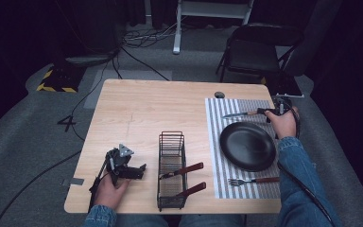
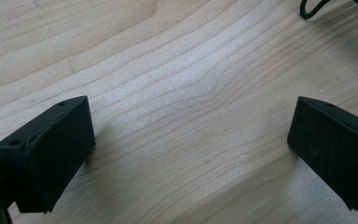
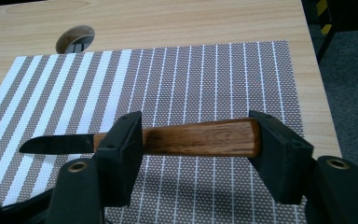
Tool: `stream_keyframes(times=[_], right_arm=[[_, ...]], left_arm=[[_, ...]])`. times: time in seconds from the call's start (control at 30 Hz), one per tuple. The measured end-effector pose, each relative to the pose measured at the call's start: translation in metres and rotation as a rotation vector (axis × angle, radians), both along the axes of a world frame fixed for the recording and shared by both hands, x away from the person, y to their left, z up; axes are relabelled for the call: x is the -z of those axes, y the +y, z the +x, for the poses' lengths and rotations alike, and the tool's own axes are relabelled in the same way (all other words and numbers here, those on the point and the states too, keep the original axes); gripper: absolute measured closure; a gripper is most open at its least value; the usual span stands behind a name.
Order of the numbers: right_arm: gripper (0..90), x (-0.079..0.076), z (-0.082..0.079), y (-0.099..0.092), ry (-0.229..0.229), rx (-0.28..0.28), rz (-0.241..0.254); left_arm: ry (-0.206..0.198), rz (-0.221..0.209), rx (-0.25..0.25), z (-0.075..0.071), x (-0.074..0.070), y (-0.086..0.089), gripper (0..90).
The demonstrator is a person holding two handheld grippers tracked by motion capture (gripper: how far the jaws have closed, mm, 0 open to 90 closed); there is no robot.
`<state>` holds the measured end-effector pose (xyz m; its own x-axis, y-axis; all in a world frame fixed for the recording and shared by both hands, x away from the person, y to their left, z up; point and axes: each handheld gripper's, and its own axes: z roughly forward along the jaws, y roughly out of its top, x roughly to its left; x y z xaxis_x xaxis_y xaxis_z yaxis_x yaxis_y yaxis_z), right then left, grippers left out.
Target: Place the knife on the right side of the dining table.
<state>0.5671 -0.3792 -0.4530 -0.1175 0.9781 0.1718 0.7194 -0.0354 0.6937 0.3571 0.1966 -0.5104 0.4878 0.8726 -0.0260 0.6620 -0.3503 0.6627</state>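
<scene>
A knife [image 1: 238,114] with a wooden handle [image 3: 200,137] and a dark blade lies across the far part of the striped placemat [image 1: 215,118]. My right gripper [image 1: 270,112] is open, and its jaws straddle the handle along its length; the left jaw hides the part nearest the blade. On the bare wood at the table's near left, my left gripper [image 1: 139,170] is open and holds nothing. Its jaws [image 2: 191,140] stand wide apart over the wood.
A black plate [image 1: 247,145] sits mid-placemat, a fork [image 1: 253,180] near its front edge. A black wire rack [image 1: 171,170] holds two red-brown-handled utensils; its wire corner [image 2: 310,9] shows. A cable hole [image 3: 74,39] lies beyond the mat. A folding chair [image 1: 255,47] stands behind the table.
</scene>
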Motion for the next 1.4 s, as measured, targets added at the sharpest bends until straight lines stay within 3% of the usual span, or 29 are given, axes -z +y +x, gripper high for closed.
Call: stream_keyframes(times=[0.33, 1.4], right_arm=[[34.3, 0.008, 0.005, -0.002, 0.011, 0.017, 0.028], [28.9, 0.023, 0.007, -0.002, 0.038, 0.041, 0.020]], left_arm=[[0.000, -0.001, -0.004, 0.000, 0.000, 0.000, 0.7], [0.000, -0.001, -0.004, 0.000, 0.000, 0.000, 0.7]])
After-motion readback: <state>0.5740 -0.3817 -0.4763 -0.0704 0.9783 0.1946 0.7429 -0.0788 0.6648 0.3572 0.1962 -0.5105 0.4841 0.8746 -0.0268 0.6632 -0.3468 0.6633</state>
